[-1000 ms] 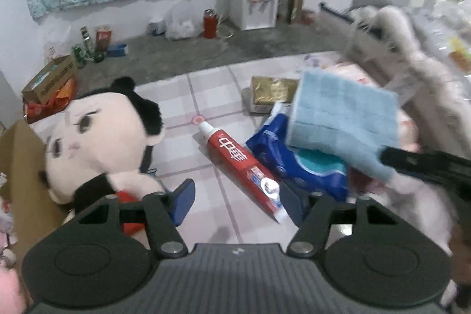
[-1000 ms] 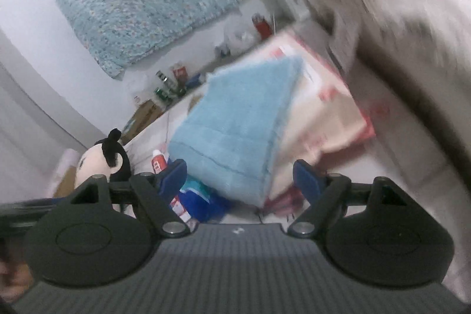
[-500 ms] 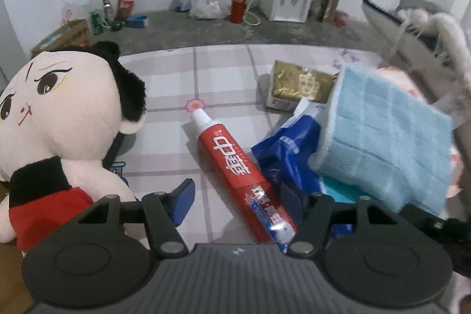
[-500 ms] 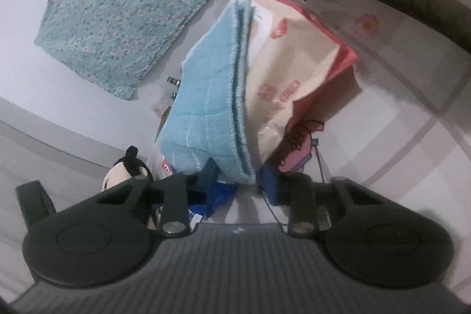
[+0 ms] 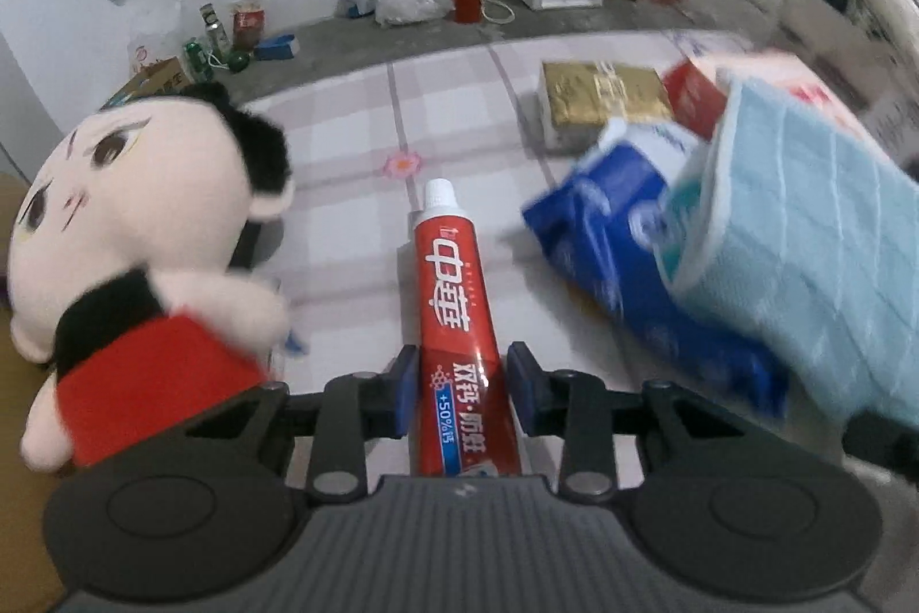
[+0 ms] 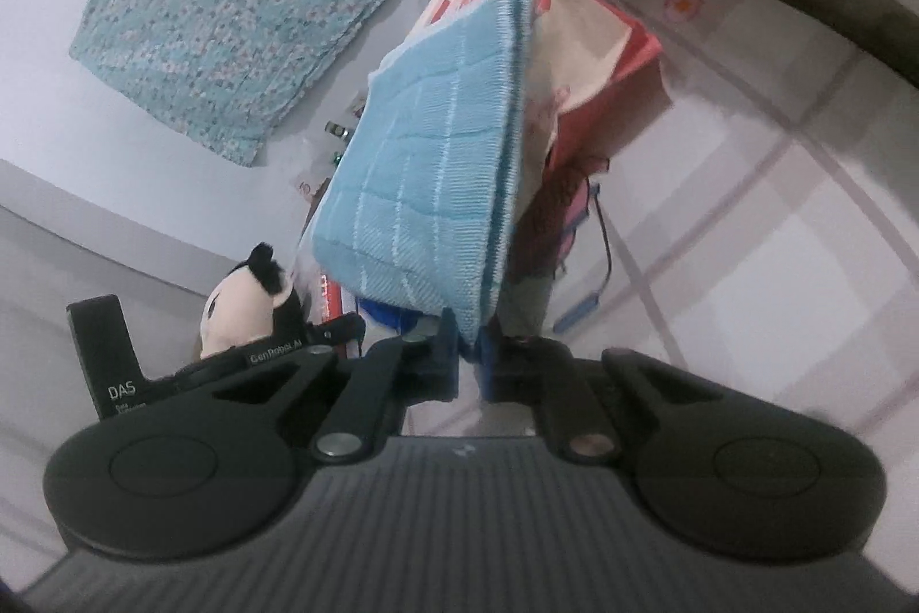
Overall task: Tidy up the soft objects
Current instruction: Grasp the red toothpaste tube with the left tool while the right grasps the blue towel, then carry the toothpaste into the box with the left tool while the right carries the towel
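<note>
Progress is early, by the look of it: nothing on the checked worktop (image 5: pixel 344 136) reads as sorted yet, and you have only just taken hold of two things. Your right gripper (image 6: pixel 468 360) has just been closing and its fingers are now pinched tight on the near corner of the blue towel (image 6: pixel 425 165), which stands on edge above the pile. Your left gripper (image 5: pixel 459 386) has also been closing; the red tube (image 5: pixel 459 320) lies between its fingers, which sit just beside the tube's sides, though with the blur I cannot tell whether they press on it yet.

Left to do: the doll (image 5: pixel 132 234) lies on its side at the left, the blue pack (image 5: pixel 603 234) and the red-and-cream bag (image 6: pixel 580 56) lie under and behind the towel, and the gold packet (image 5: pixel 603 96) sits at the far right.

For room, the middle of the worktop ahead of the tube is bare up to its far edge, beyond which the floor drops away. On the left the doll's arm is near your left fingers, so keep clear of it as you lift. On the right the towel overhangs the pack and is near the bag; a dark cord (image 6: pixel 603 234) lies just beside the bag's near end and could snag.
</note>
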A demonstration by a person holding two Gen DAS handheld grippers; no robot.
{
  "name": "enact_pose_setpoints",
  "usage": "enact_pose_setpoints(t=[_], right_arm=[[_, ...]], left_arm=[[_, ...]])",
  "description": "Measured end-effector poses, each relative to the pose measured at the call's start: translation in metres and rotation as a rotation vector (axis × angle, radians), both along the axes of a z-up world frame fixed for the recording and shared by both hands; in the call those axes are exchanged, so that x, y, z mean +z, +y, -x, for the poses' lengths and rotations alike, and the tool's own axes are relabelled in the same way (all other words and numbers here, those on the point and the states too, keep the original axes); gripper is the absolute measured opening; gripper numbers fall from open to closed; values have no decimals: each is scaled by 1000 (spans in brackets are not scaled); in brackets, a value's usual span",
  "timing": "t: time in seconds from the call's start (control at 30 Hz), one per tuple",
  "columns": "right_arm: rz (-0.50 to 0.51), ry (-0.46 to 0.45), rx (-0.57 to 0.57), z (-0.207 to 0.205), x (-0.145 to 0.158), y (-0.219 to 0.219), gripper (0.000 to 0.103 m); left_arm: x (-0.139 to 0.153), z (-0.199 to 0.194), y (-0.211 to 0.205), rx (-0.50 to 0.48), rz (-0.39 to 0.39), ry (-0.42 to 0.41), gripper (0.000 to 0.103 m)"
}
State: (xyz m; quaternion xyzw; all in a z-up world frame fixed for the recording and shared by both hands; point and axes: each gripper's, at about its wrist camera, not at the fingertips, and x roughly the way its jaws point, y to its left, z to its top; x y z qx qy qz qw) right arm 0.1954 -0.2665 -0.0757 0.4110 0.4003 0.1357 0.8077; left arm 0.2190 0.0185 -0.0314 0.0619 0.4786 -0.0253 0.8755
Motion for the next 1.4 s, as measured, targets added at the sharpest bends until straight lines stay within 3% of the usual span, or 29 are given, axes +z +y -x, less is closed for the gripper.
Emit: enact_pose_setpoints(t=[0.17,0.27,0.33,0.4,0.43,0.47,0.53,0.63,0.7,0.73,0.8,0.83,0.87,0.93,1.03,1.17,1.3,1.4], right_arm=[[-1,-4,100,22,2,20,5],[-4,-19,165,55,-8,29,6],[15,-51,230,69,-11,38,7],[52,-77,272,74,-4,45,17],[55,-92,284,73,-1,47,30],[49,-103,278,68,2,49,40],[43,-115,248,64,7,50,50],[87,-143,188,52,11,54,54],[80,-136,162,42,7,48,56],[75,-126,131,40,7,48,54],[81,-102,59,40,6,46,40],[109,-76,33,38,5,47,9],[141,-57,19,43,-2,43,4],[120,-60,-6,46,-3,41,4],[205,-103,-39,56,7,45,4],[228,-243,9,74,38,49,4],[209,-360,66,90,80,52,4],[166,-432,125,97,112,63,5]], left_arm=[[4,46,11,-46,16,61,35],[5,79,18,-100,14,67,37],[6,97,17,-150,-32,56,49],[6,105,15,-178,-94,40,58],[6,106,15,-179,-105,37,60],[6,104,17,-174,-99,38,61],[7,98,22,-148,-65,57,63],[5,90,27,-109,-30,61,74],[2,86,27,-88,-36,43,74],[2,85,26,-86,-28,35,74],[0,81,26,-67,6,23,67],[-1,80,28,-54,37,18,57],[-1,81,27,-47,47,5,35],[0,84,20,-90,43,-18,27],[2,90,10,-87,-14,-24,26],[14,103,19,-50,54,16,26],[51,148,37,-57,95,-56,26],[84,175,64,-16,174,-77,26]])
